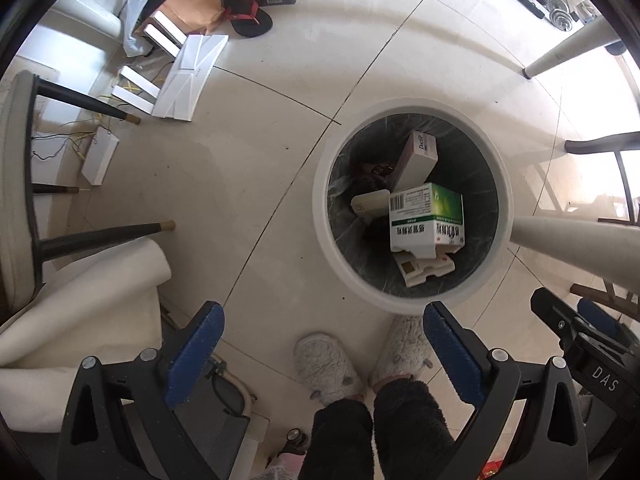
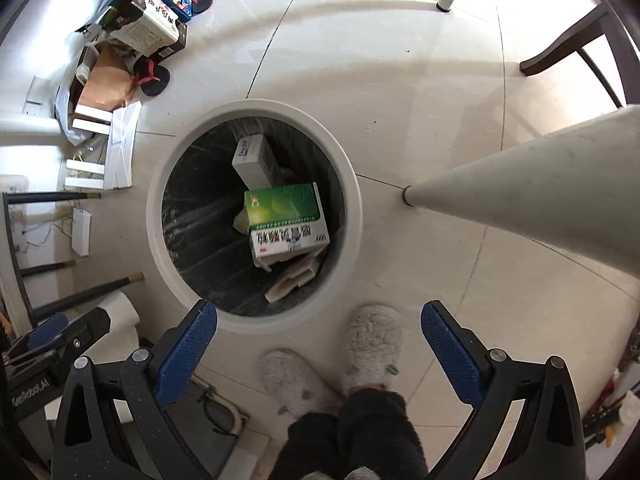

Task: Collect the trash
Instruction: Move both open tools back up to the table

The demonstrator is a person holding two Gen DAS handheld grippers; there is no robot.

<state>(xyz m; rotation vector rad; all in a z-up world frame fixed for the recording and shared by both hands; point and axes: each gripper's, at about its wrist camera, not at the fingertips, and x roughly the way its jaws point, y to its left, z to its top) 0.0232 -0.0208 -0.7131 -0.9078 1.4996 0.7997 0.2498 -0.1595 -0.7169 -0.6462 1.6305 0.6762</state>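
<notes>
Hovering over bin [image 2: 256, 106]: green box [image 2: 286, 204], white carton [image 2: 250, 160] inside. Left gripper [image 1: 322, 344], right gripper [image 2: 318, 340] both wide, empty-handed. Floor clutter [image 2: 108, 80] remains.

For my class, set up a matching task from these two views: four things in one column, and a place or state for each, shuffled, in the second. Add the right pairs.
Things
1. green and white box
2. slippers
3. black and red sandal
4. right gripper

Places or states
A. on the person's feet, beside the bin
B. open, holding nothing
C. inside the bin, on top of other boxes
D. on the floor far from the bin, by the cardboard clutter

Pairs: 1-C, 2-A, 3-D, 4-B
</notes>
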